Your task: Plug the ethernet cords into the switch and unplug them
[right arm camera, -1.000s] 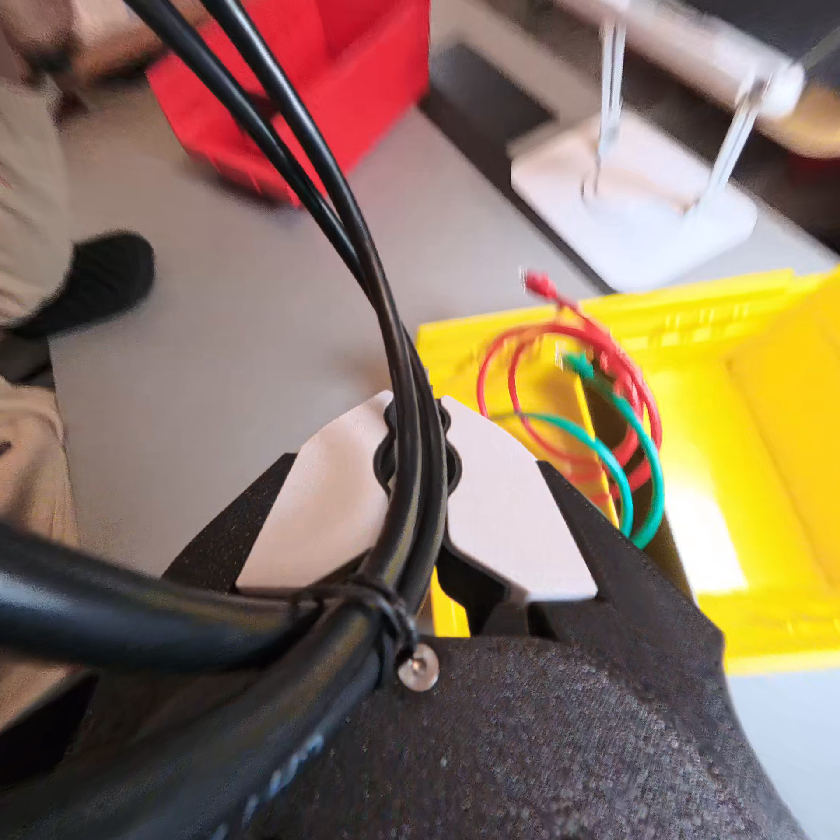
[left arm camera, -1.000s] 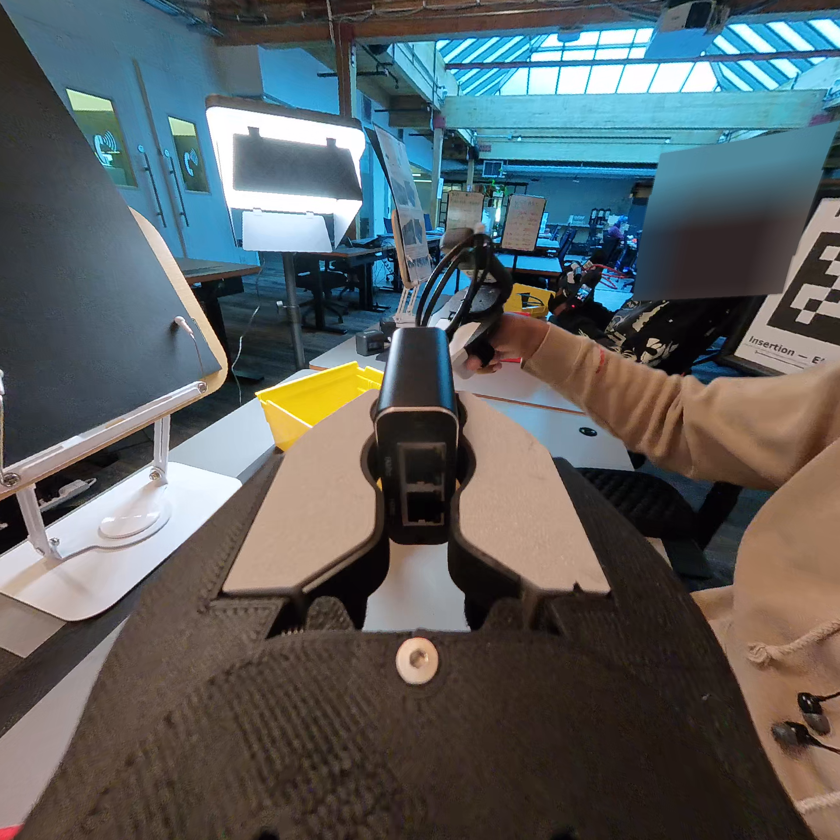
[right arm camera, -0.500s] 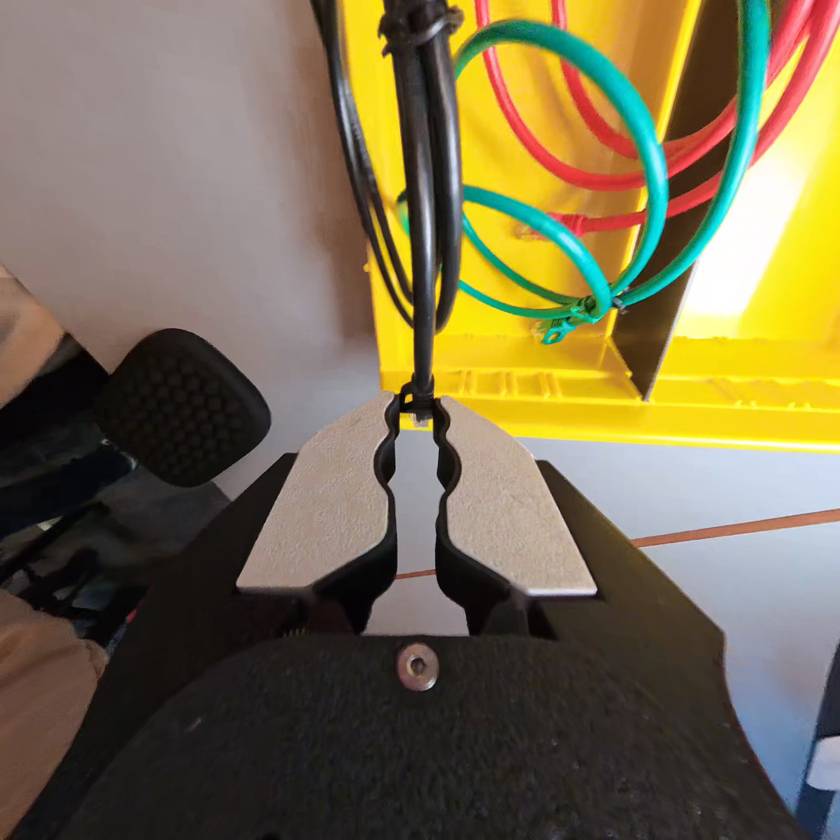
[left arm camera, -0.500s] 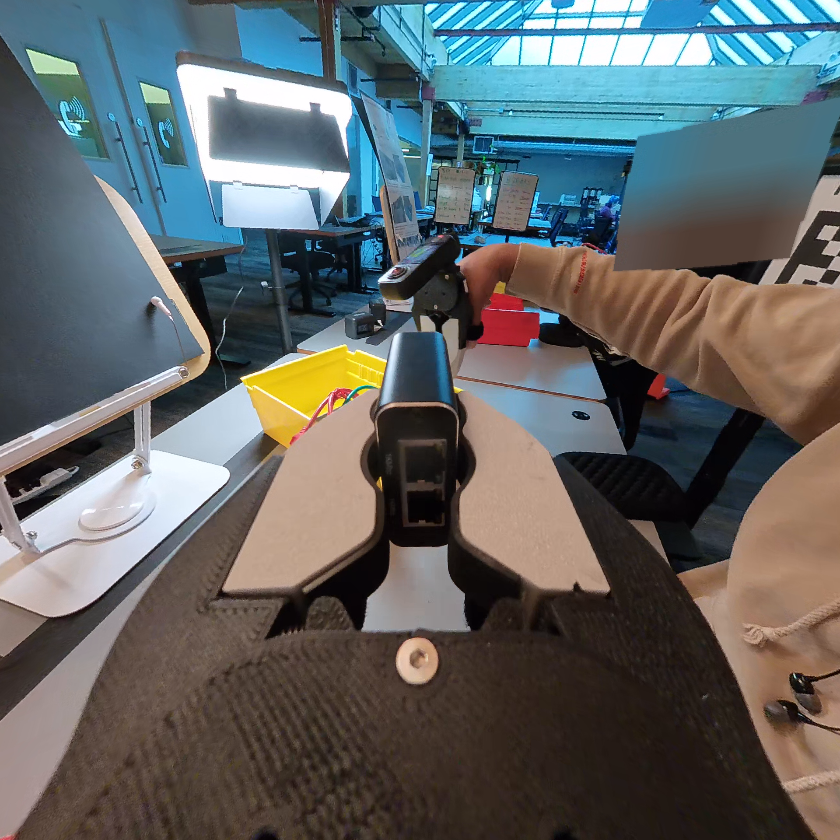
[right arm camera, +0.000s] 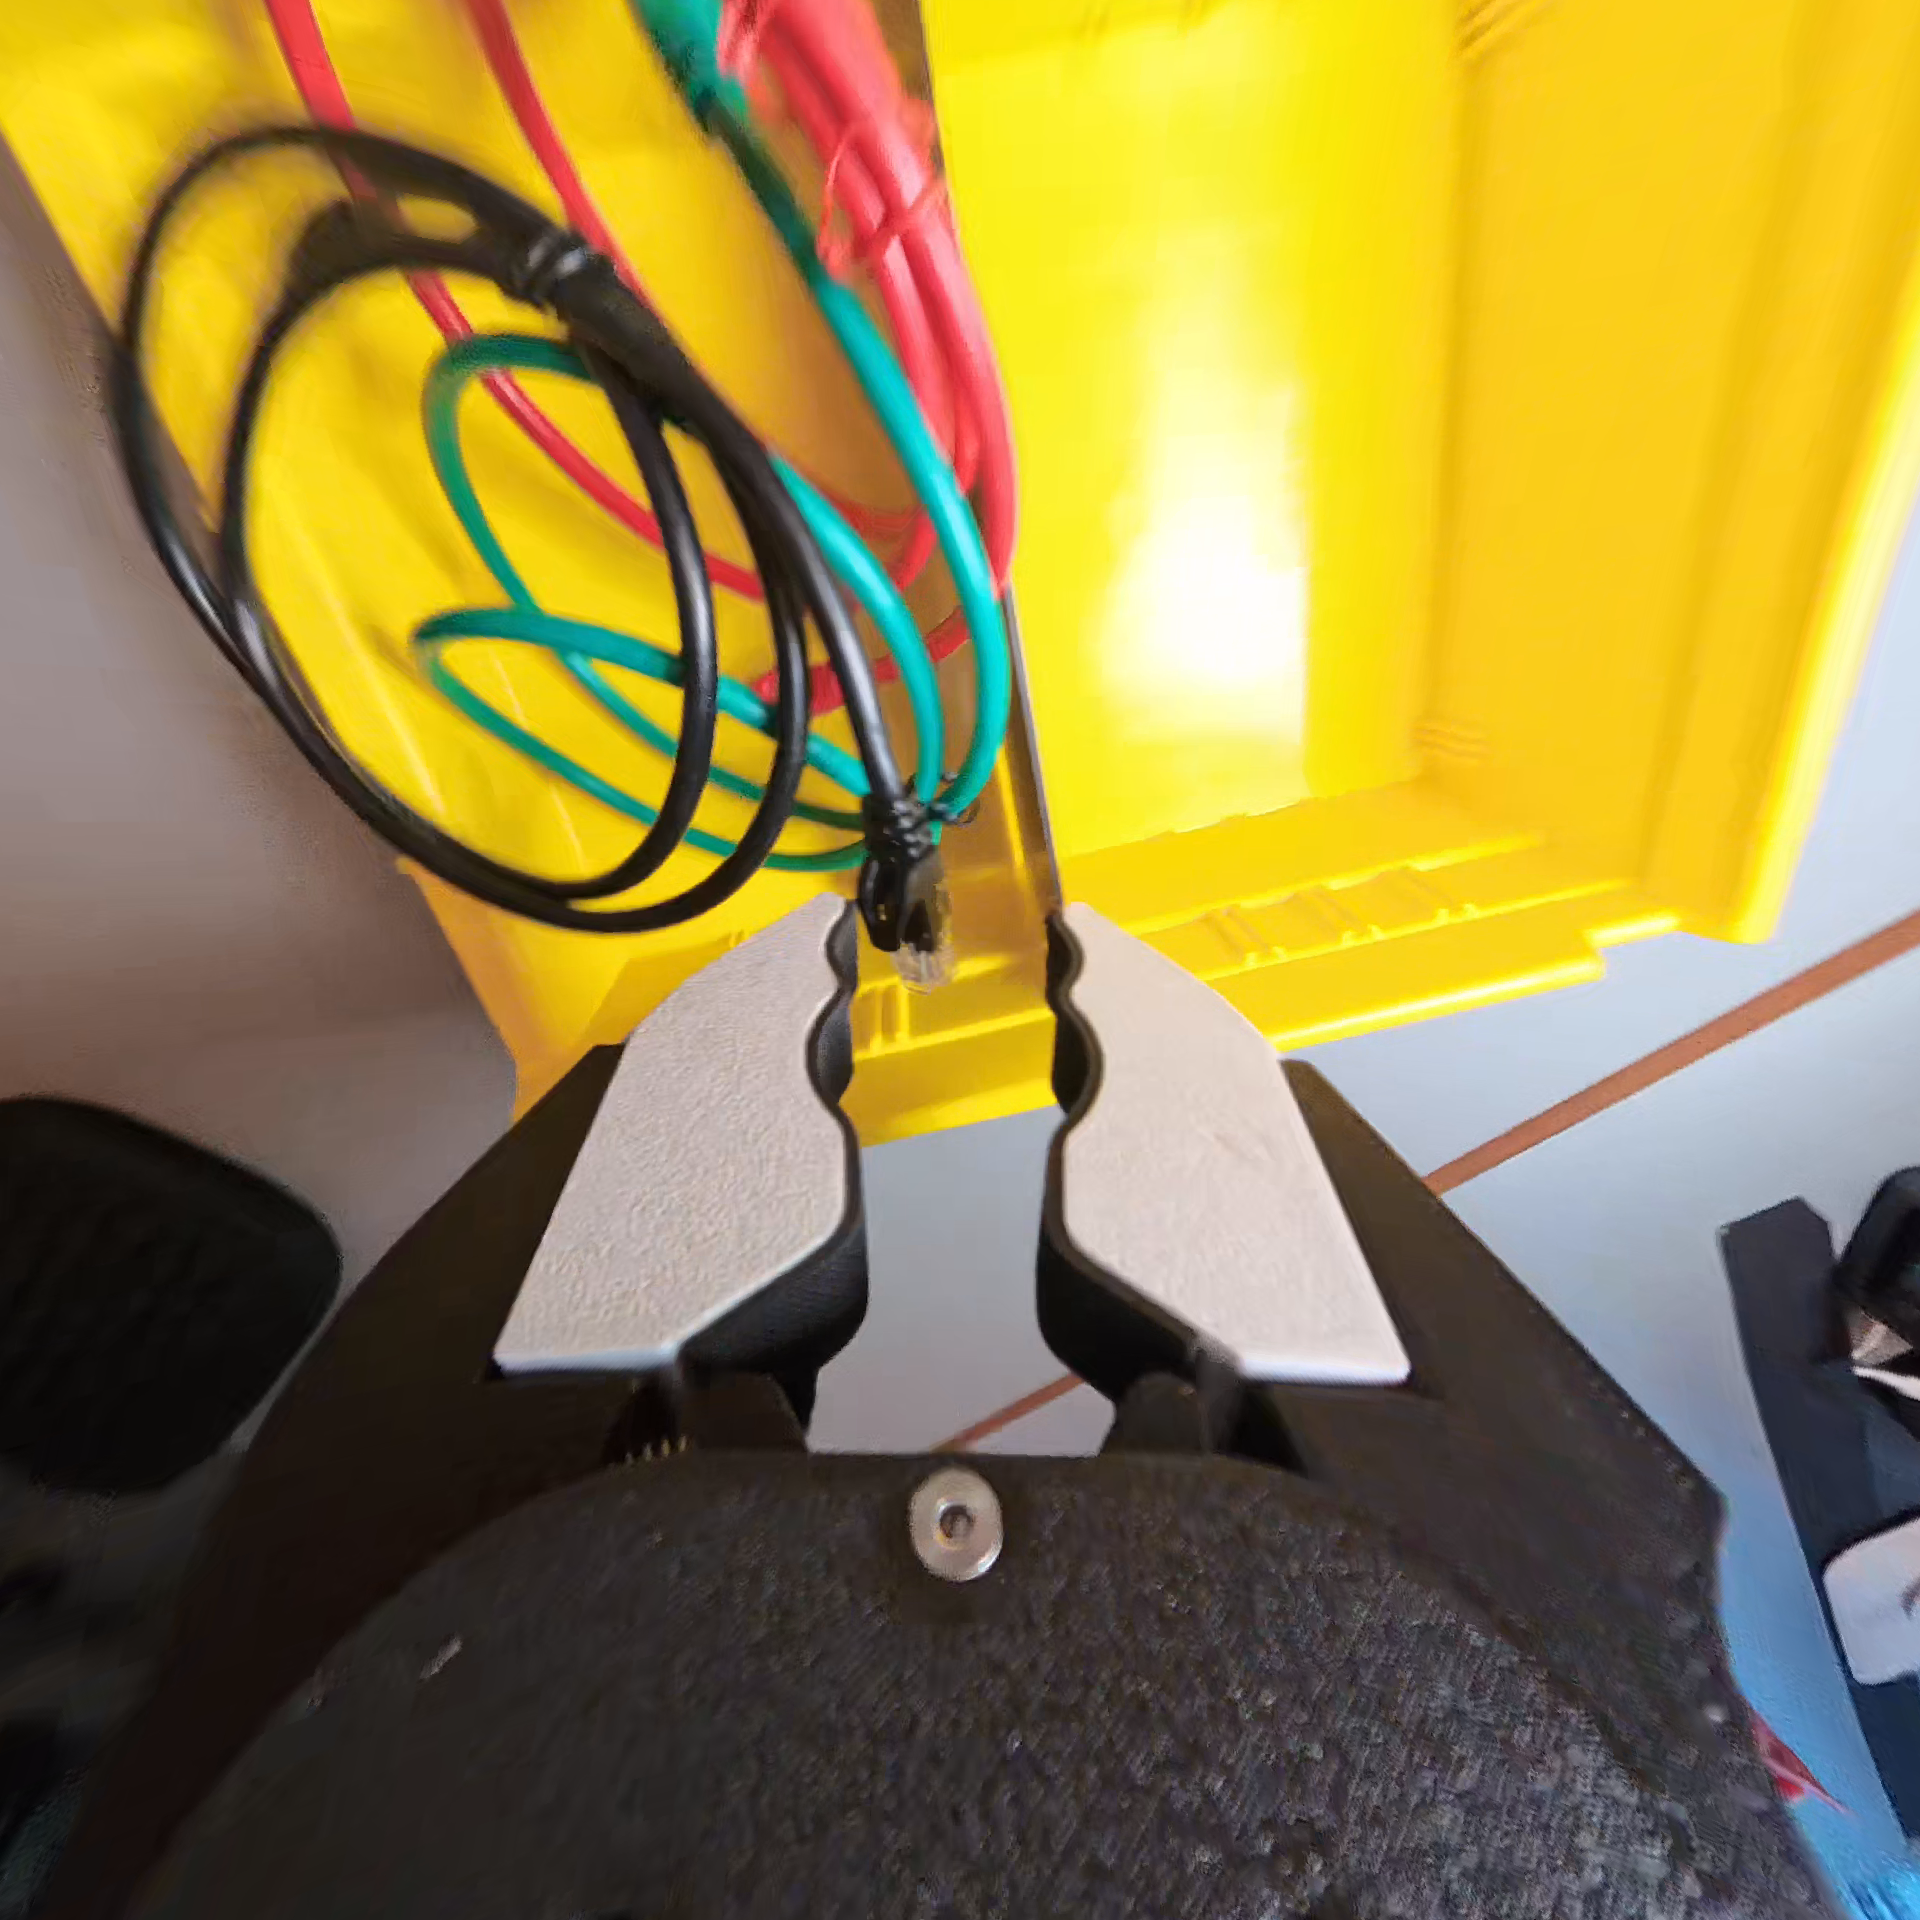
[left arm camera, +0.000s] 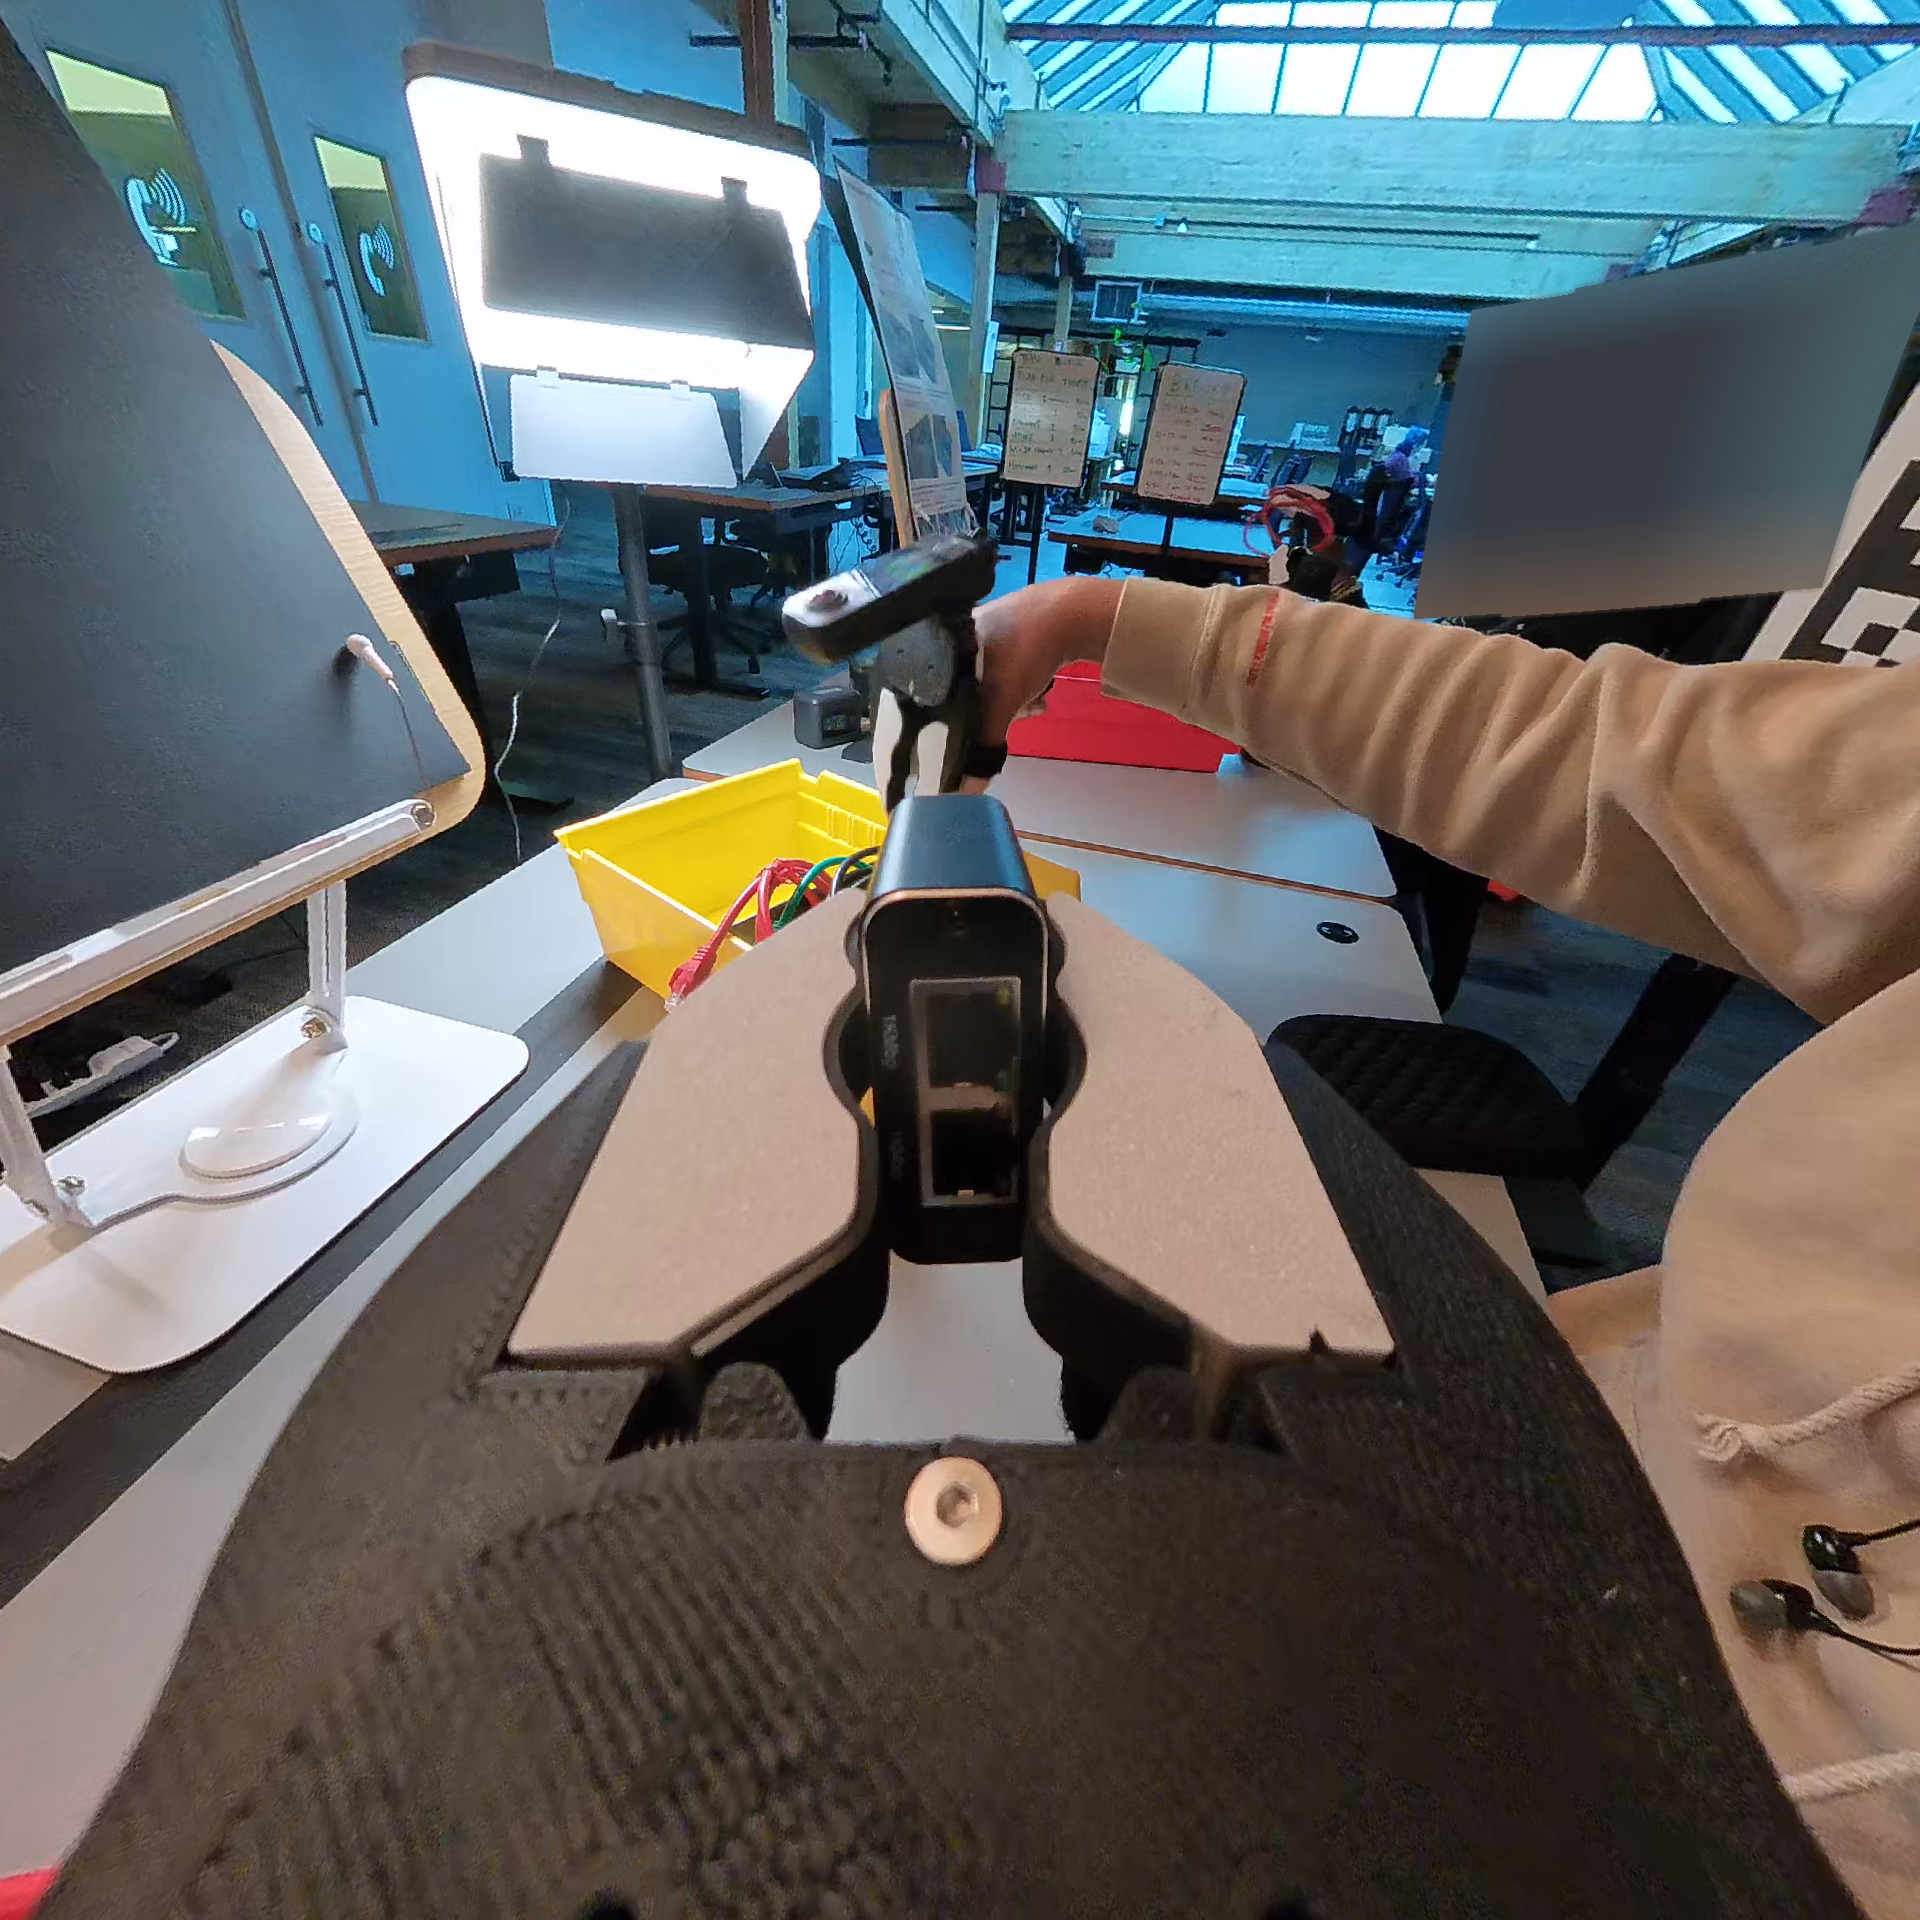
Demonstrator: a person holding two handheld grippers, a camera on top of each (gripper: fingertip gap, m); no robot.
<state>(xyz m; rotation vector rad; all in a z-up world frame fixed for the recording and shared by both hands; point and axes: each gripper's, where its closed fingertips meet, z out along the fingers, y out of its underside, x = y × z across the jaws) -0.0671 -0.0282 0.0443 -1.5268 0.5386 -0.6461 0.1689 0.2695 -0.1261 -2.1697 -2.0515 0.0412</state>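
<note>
My left gripper (left arm camera: pixel 956 935) is shut on the small black switch (left arm camera: pixel 954 997), held above the table with its two empty ports facing the camera. My right gripper (right arm camera: pixel 951 935) is open, pointing down over the yellow bin (right arm camera: pixel 1351 416); it also shows farther off in the left wrist view (left arm camera: pixel 914 769). The coiled black ethernet cord (right arm camera: pixel 707 582) lies in the bin's left compartment, partly over its wall. Its plug (right arm camera: pixel 914 925) sits free just beyond my left fingertip. Green (right arm camera: pixel 894 488) and red (right arm camera: pixel 914 208) cords lie in the same compartment.
The bin's right compartment (right arm camera: pixel 1247 520) holds nothing. A white stand with a black board (left arm camera: pixel 208 1122) is at the left of the table. A red bin (left arm camera: pixel 1112 727) sits on the far table. A chair armrest (right arm camera: pixel 135 1288) is below left. The person's sleeve (left arm camera: pixel 1507 748) reaches across. One gripper's finger ends stand about 40 centimeters off the other's.
My right gripper swung down over the yellow bin, opened and let go of the black cord, which dropped into the bin. My left gripper kept hold of the switch.
</note>
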